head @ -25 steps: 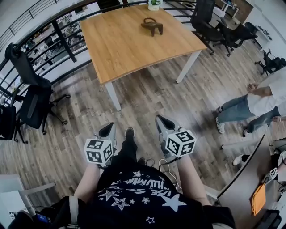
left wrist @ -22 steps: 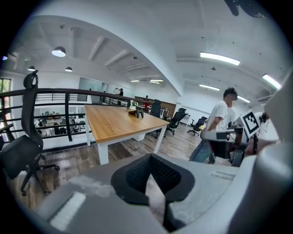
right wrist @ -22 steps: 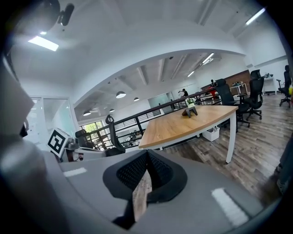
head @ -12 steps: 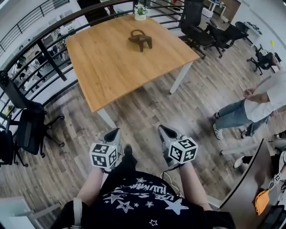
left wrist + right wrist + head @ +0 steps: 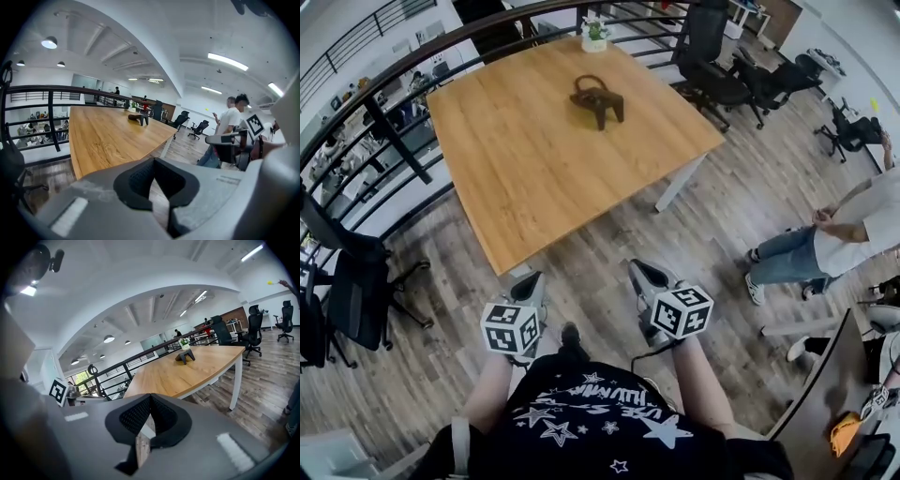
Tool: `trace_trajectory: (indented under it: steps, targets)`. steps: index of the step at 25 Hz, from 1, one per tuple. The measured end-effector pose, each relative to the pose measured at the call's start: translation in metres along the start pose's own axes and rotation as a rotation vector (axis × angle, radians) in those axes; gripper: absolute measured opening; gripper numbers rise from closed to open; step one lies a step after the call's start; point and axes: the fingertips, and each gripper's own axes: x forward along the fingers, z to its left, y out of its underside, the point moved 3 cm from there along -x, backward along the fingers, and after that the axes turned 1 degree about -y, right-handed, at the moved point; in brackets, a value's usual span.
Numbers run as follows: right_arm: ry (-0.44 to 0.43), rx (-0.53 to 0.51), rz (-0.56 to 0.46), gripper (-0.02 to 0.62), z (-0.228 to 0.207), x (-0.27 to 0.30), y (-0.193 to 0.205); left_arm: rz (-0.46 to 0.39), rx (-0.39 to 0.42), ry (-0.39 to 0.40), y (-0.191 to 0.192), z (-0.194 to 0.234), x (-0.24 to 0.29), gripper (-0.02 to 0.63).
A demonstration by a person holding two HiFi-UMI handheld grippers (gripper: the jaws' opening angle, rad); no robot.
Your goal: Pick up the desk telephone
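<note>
The desk telephone (image 5: 598, 99) is a dark, old-style set standing on the far part of a wooden table (image 5: 534, 159). It looks small in the left gripper view (image 5: 138, 117) and in the right gripper view (image 5: 185, 356). My left gripper (image 5: 532, 279) and right gripper (image 5: 636, 266) are held side by side in front of my body over the wood floor, short of the table's near edge. Both point toward the table. Each has its jaws shut with nothing between them (image 5: 153, 160) (image 5: 150, 396). The telephone is far from both.
A small potted plant (image 5: 594, 33) stands at the table's far edge. A dark railing (image 5: 384, 122) curves round the left and back. Office chairs stand beyond the table (image 5: 712, 66) and at the left (image 5: 347, 281). A person (image 5: 853, 234) stands at the right, near another desk (image 5: 825, 394).
The table and telephone have come nearer and lower in the head view as I walk toward them. Both grippers have travelled forward with me, still shut and empty.
</note>
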Motion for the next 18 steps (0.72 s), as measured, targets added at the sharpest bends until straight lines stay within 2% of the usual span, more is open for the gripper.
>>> trace_trajectory:
  steps: [7, 18]
  targets:
    - [0.033, 0.007, 0.004, 0.002, -0.005, 0.048, -0.024, -0.031, -0.028, 0.003, -0.031, 0.047, 0.019, 0.002]
    - [0.055, 0.058, -0.013, 0.002, -0.015, 0.084, -0.043, -0.032, -0.052, 0.009, -0.043, 0.083, 0.037, 0.002]
